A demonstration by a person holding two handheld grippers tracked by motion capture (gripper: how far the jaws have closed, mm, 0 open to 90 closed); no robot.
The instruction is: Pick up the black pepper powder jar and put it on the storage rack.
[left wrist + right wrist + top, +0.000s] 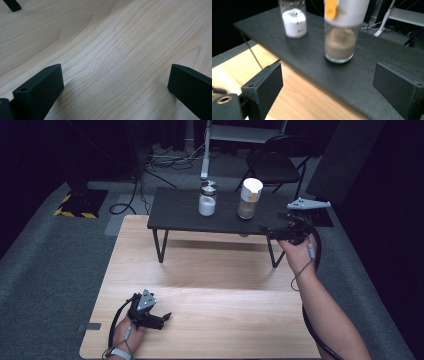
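Two glass shakers stand on a small black raised shelf. One shaker, with a metal lid, holds white powder. The other shaker, with a white cap, holds brown powder. My right gripper hovers open at the shelf's right front corner, its jaws wide apart and aimed at the brown shaker, a short way off it. My left gripper rests open on the wooden table near the front left, with bare wood between its jaws.
The black shelf stands on thin legs over the far half of the table. Beyond the table are a black folding chair, a white stand, floor cables and a striped base on grey carpet.
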